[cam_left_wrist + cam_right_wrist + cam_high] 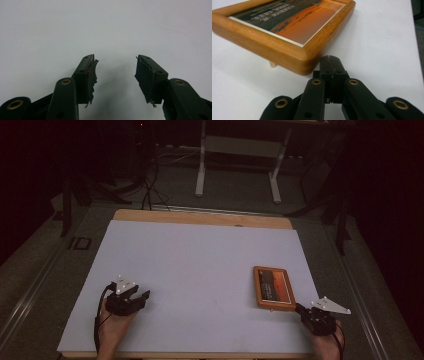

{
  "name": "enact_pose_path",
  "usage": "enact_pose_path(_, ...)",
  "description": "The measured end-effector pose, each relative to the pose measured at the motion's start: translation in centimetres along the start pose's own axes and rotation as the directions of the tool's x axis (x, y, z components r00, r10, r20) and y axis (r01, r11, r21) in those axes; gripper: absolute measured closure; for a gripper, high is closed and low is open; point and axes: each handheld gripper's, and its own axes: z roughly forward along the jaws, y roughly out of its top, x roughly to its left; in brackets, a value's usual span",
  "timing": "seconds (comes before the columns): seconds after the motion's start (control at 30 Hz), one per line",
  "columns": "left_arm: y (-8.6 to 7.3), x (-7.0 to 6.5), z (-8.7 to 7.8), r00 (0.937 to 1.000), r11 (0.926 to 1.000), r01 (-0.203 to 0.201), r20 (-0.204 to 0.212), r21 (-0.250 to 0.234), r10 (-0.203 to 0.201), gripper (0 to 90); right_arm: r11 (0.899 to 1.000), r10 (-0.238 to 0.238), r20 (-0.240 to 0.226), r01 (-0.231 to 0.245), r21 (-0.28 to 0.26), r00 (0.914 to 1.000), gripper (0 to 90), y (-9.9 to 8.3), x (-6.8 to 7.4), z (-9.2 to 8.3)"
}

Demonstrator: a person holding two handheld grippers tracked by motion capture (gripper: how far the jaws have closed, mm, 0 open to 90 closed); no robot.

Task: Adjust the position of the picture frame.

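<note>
A wooden picture frame (272, 288) with an orange and dark picture lies flat on the white table sheet (200, 270), towards the front right. My right gripper (300, 309) is shut with nothing between its jaws, its tip right at the frame's near right corner. In the right gripper view the shut right gripper (331, 60) sits just below the corner of the picture frame (287, 50), which rests on a small peg. My left gripper (141, 295) rests at the front left, its jaws apart. In the left gripper view the left gripper (116, 60) stands open over bare white sheet.
The white sheet covers a wooden table (200, 217). Beyond the far edge are a dark floor, cables (150, 190) and a white stand (240, 165). A metal rail (360, 300) runs along the right side.
</note>
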Motion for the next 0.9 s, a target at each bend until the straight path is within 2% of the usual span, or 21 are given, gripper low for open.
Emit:
enact_pose_path(0.23, 0.0, 0.1, 0.0, 1.0, 1.0, 0.001, 0.001, 0.0, -0.001, 50.1, 0.998, -0.057, -0.034, 0.057, 0.005, 0.9978, 90.0, 0.2, 1.5, 0.0)
enact_pose_path(0.43, 0.0, 0.0, 0.0, 1.0, 1.0, 0.001, 0.0, 0.0, -0.001, 50.7, 0.993, -0.121, -0.091, 0.121, -0.002, 0.9884, 90.0, 0.5, 3.7, 0.4)
enact_pose_path(0.57, 0.0, 0.0, 0.1, 1.0, 1.0, -0.002, -0.001, 0.003, 0.002, 50.7, 0.984, -0.175, -0.14, 0.175, -0.014, 0.9745, 90.0, 0.9, 5.4, 1.0)
enact_pose_path(0.6, 0.0, 0.0, 0.1, 1.0, 1.0, -0.002, -0.001, 0.003, 0.002, 50.7, 0.98, -0.196, -0.161, 0.196, -0.016, 0.9673, 90.0, 1.2, 6.2, 1.3)
enact_pose_path(0.63, 0.0, 0.0, 0.1, 1.0, 1.0, -0.003, 0.0, 0.003, 0.003, 50.7, 0.98, -0.196, -0.161, 0.196, -0.016, 0.9673, 90.0, 1.2, 6.2, 1.3)
enact_pose_path(0.67, 0.0, 0.0, 0.2, 1.0, 1.0, -0.005, 0.001, 0.003, 0.005, 50.6, 0.977, -0.214, -0.184, 0.214, -0.02, 0.9592, 90.0, 1.6, 6.9, 1.7)
enact_pose_path(0.73, 0.0, 0.0, 0.2, 1.0, 1.0, -0.007, 0.001, 0.004, 0.007, 50.6, 0.975, -0.221, -0.194, 0.221, -0.024, 0.9559, 90.0, 1.7, 7.2, 1.9)
enact_pose_path(0.77, 0.0, -0.1, 0.2, 1.0, 1.0, -0.006, 0.001, 0.006, 0.006, 50.6, 0.973, -0.23, -0.221, 0.229, -0.033, 0.9478, 90.0, 2.0, 7.9, 2.2)
enact_pose_path(0.8, 0.0, -0.1, 0.2, 1.0, 1.0, -0.006, 0.001, 0.006, 0.006, 50.6, 0.973, -0.23, -0.221, 0.229, -0.033, 0.9478, 90.0, 2.0, 7.9, 2.2)
enact_pose_path(0.83, 0.1, -0.1, 0.3, 1.0, 0.9999, -0.008, 0.002, 0.007, 0.008, 50.5, 0.969, -0.246, -0.244, 0.244, -0.04, 0.9382, 90.0, 2.3, 8.6, 2.5)
enact_pose_path(0.87, 0.1, -0.1, 0.3, 1.0, 0.9999, -0.008, 0.002, 0.007, 0.008, 50.5, 0.969, -0.246, -0.244, 0.244, -0.04, 0.9382, 90.0, 2.3, 8.6, 2.5)
enact_pose_path(0.9, 0.1, -0.1, 0.3, 0.9999, 0.9999, -0.011, 0.002, 0.007, 0.011, 50.5, 0.965, -0.262, -0.265, 0.258, -0.049, 0.9281, 90.0, 2.7, 9.2, 3.0)
